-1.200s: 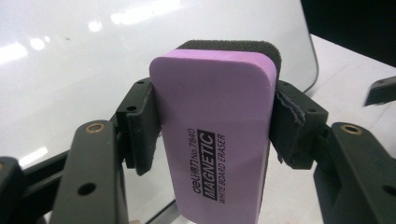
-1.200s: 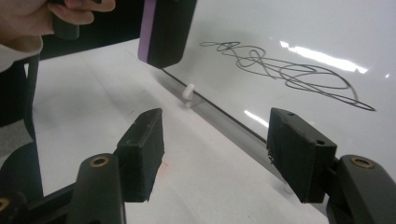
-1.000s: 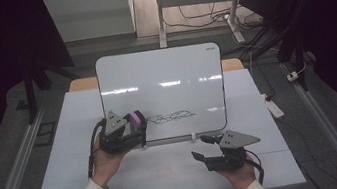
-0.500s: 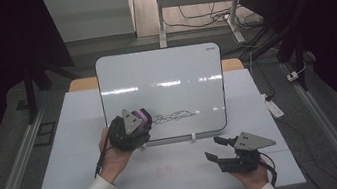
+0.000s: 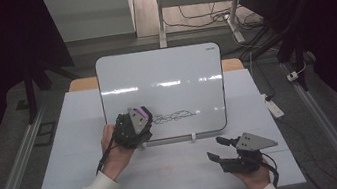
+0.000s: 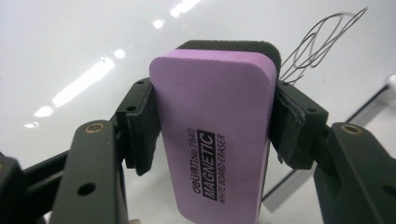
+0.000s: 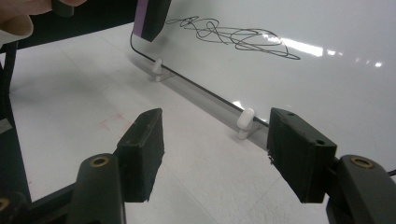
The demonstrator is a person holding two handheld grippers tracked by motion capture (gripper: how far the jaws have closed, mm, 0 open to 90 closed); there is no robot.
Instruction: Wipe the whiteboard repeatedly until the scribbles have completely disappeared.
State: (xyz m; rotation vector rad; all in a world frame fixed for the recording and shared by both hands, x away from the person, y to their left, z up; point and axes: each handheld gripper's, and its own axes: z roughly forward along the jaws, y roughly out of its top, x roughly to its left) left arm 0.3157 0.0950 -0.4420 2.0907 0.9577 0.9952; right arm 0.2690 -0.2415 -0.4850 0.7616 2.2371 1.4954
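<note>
Eraser [image 5: 140, 115], one only and purple, sits in the left gripper [image 5: 133, 127] in the high view, held at the lower left part of the one whiteboard [image 5: 163, 75]. This board stands upright on the white table [image 5: 178, 174] on two small white feet [image 5: 193, 136]. One black scribble [image 5: 175, 117] lies on the board, just to the right of the eraser. One right gripper [image 5: 219, 148] rests low over the table in front of the board, well apart from the eraser, with its two jaws parted and nothing between them. Two hands show, one per gripper.

From the left gripper view, the magnetic whiteboard eraser [image 6: 212, 135] is clamped between the two black jaws, which press on its long sides. Its long axis runs along the jaws, away from the camera toward the board; the purple back faces the camera and one dark felt layer [image 6: 233, 46] at the far end faces the white surface. Whether the felt touches the board I cannot tell. Loops of the scribble [image 6: 322, 44] show at upper right.

In the right gripper view, the two jaws stand apart and empty over the table [image 7: 70, 93]. Beyond them are the board's lower edge, two feet [image 7: 245, 122] and the scribble [image 7: 233, 35]; the eraser's corner [image 7: 149, 16] shows at the top left.
</note>
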